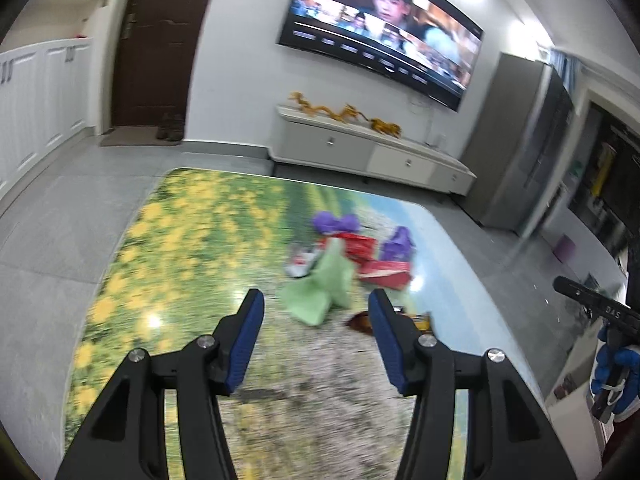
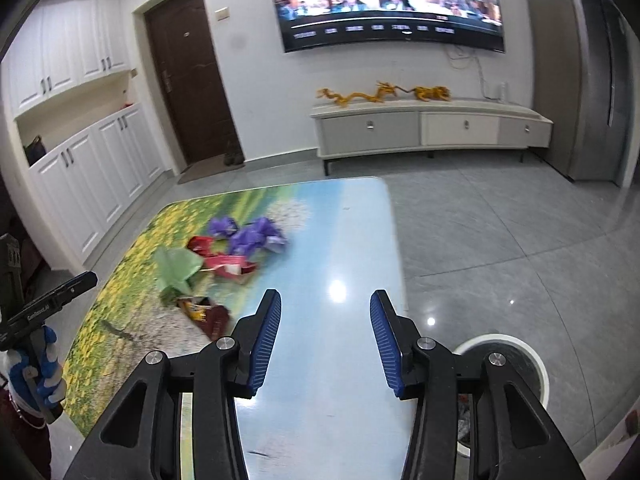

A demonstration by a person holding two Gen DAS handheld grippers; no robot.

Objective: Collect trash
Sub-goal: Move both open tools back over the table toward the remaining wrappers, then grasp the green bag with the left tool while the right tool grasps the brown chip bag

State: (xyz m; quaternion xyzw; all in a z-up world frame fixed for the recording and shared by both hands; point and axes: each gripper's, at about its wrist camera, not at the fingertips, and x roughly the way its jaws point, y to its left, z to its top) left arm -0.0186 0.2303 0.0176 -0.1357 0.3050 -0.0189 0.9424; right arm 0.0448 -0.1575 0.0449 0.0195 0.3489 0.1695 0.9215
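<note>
Trash lies in a heap on the flower-print table (image 1: pixel 192 240) (image 2: pixel 344 240): a crumpled green paper (image 1: pixel 326 284) (image 2: pixel 176 270), purple wrappers (image 1: pixel 396 244) (image 2: pixel 256 234), red packets (image 1: pixel 384 272) (image 2: pixel 230 262) and a brown and yellow wrapper (image 1: pixel 362 322) (image 2: pixel 208 312). My left gripper (image 1: pixel 316 306) hovers open just short of the green paper, nothing between its blue pads. My right gripper (image 2: pixel 326 304) stands open over the bare sky-blue end of the table, right of the heap. Each gripper shows at the edge of the other's view, held by a gloved hand (image 1: pixel 616 364) (image 2: pixel 38 364).
A white round bin (image 2: pixel 520 364) stands on the grey tile floor beside the table's right edge, partly hidden by my right gripper. Beyond the table are a low TV cabinet (image 2: pixel 432 124), a wall TV (image 2: pixel 392 4), a dark door (image 2: pixel 192 80) and white cupboards (image 2: pixel 92 176).
</note>
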